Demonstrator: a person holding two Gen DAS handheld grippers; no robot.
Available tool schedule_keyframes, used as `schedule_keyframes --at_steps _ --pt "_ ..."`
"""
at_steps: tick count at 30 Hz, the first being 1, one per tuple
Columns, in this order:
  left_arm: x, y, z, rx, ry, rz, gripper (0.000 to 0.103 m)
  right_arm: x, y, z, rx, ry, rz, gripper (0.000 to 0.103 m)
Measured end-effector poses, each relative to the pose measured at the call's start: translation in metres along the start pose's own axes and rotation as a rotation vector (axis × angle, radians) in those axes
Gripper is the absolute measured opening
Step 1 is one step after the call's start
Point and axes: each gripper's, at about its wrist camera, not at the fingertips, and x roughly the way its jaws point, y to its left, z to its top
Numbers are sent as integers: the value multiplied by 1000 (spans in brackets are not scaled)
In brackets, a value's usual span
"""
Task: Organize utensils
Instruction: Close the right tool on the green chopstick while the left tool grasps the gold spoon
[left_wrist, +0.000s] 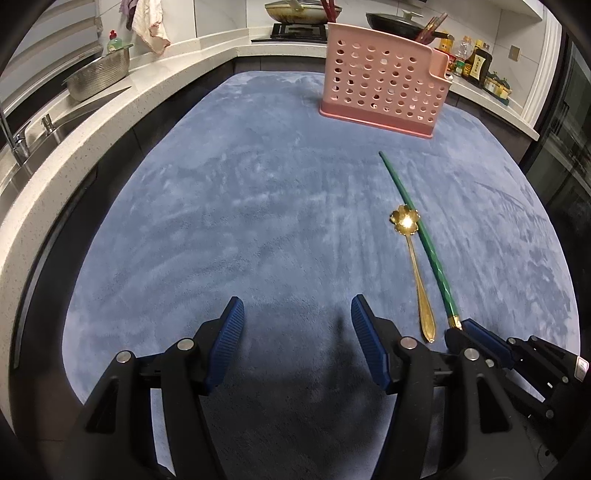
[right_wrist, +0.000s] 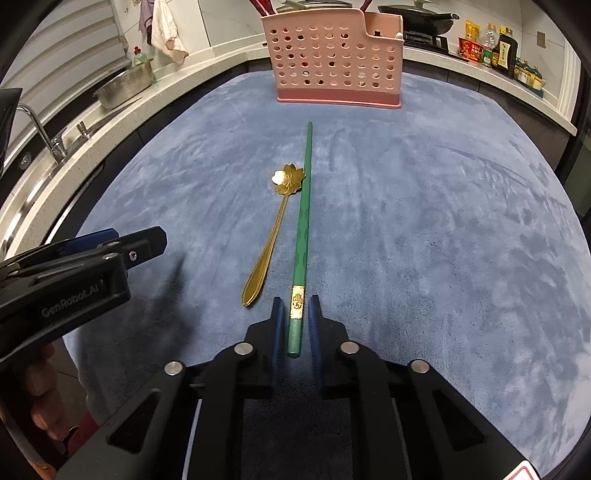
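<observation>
A green chopstick (right_wrist: 303, 221) lies on the blue mat, its thick end between my right gripper's fingers (right_wrist: 297, 301); the jaws stand narrowly apart around it, with small gaps either side. A gold flower-bowl spoon (right_wrist: 271, 236) lies just left of it. Both show in the left wrist view, chopstick (left_wrist: 417, 229) and spoon (left_wrist: 415, 266). My left gripper (left_wrist: 297, 306) is open and empty, left of the spoon. A pink perforated utensil holder (right_wrist: 334, 55) stands at the mat's far end, also in the left wrist view (left_wrist: 380, 81).
The blue mat (right_wrist: 443, 240) covers the table. A white counter with sink, faucet (right_wrist: 44, 133) and metal colander (right_wrist: 125, 83) runs along the left. Pans and sauce bottles (right_wrist: 498, 48) stand at the back and right.
</observation>
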Motion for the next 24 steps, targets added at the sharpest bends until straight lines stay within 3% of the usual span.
schedule_keyframes --at_steps 17,24 --pt "3 -13 -2 29 15 -12 63 -8 -23 -6 64 -17 -33 7" --pt "1 -29 -6 65 18 -41 72 -17 -45 -14 126 -24 -55 7"
